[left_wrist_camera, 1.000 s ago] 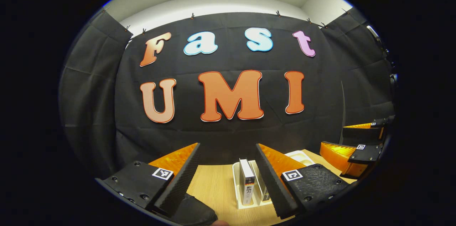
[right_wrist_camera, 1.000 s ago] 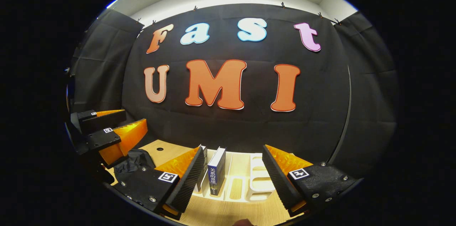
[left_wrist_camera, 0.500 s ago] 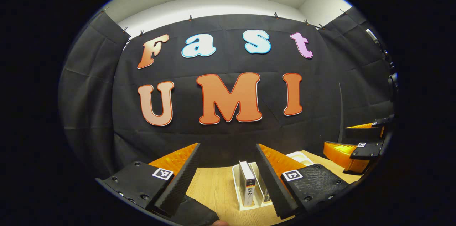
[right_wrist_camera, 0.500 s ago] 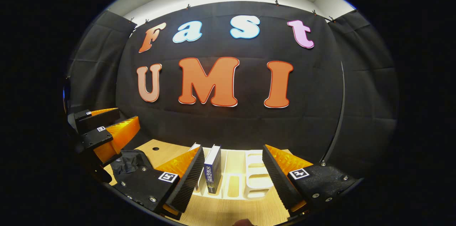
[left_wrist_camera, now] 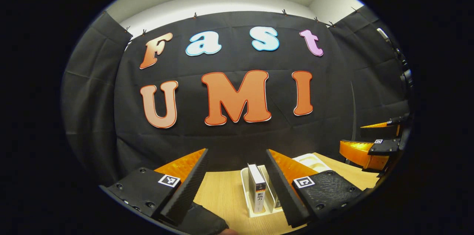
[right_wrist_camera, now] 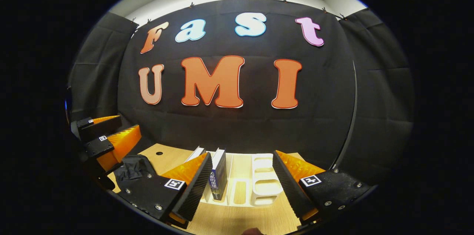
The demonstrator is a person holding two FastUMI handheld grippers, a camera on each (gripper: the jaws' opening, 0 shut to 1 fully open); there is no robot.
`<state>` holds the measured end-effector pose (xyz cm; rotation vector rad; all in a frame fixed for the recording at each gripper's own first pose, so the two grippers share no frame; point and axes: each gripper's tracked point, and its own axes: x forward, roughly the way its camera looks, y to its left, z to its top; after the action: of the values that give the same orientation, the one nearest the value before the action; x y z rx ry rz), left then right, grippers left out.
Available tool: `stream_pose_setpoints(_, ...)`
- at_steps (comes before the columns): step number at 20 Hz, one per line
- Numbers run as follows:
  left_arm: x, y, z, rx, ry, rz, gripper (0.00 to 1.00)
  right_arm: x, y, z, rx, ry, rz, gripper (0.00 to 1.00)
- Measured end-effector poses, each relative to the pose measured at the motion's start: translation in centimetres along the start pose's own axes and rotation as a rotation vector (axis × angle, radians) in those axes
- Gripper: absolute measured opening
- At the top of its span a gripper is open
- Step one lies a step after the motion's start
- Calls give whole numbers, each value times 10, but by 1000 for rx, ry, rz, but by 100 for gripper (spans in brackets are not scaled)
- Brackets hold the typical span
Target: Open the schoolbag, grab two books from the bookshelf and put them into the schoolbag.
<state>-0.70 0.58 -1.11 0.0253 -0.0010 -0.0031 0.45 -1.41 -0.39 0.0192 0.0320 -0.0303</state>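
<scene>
In the left gripper view my left gripper (left_wrist_camera: 237, 153) stands open above the wooden table (left_wrist_camera: 222, 194). Between its fingers a book with a pale spine (left_wrist_camera: 256, 187) stands upright in the white bookshelf rack (left_wrist_camera: 245, 194). The black schoolbag (left_wrist_camera: 203, 222) lies at the bottom, beside the left finger. In the right gripper view my right gripper (right_wrist_camera: 242, 155) is open too, and empty. A blue book (right_wrist_camera: 219, 174) and a paler book (right_wrist_camera: 196, 152) stand in the rack (right_wrist_camera: 261, 186), close by the left finger. The schoolbag (right_wrist_camera: 133, 166) lies crumpled at the left.
Each view catches the other gripper: the right gripper (left_wrist_camera: 351, 135) at the far right, the left gripper (right_wrist_camera: 130, 122) at the far left. The table (right_wrist_camera: 237, 220) has a small round hole (right_wrist_camera: 159, 152). Black cloth walls close off the back and sides.
The right gripper has swung to the right, so books and rack have slid left in its view, toward its left finger. The left gripper barely moved. Both stayed open.
</scene>
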Motion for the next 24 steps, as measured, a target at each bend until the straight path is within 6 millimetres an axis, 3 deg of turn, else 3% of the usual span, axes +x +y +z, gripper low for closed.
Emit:
stream_pose_setpoints(7, 2, 1, -5, 37, 9, 31, 95, 10, 10, -1, -29, -9, 55, 97)
stream_pose_setpoints(13, 0, 12, -44, 147, 71, 65, 94, 19, 6, 1, -35, -27, 73, 97)
stream_pose_setpoints(17, -4, 28, -92, 276, 172, 86, 95, 27, -2, 0, -46, -24, 68, 97)
stream_pose_setpoints(21, -20, 40, -160, 370, 317, 65, 96, 34, -16, -12, -29, 7, 42, 97)
stream_pose_setpoints(24, -36, 53, -190, 449, 392, 70, 98, 35, -27, -20, -38, 23, 17, 97)
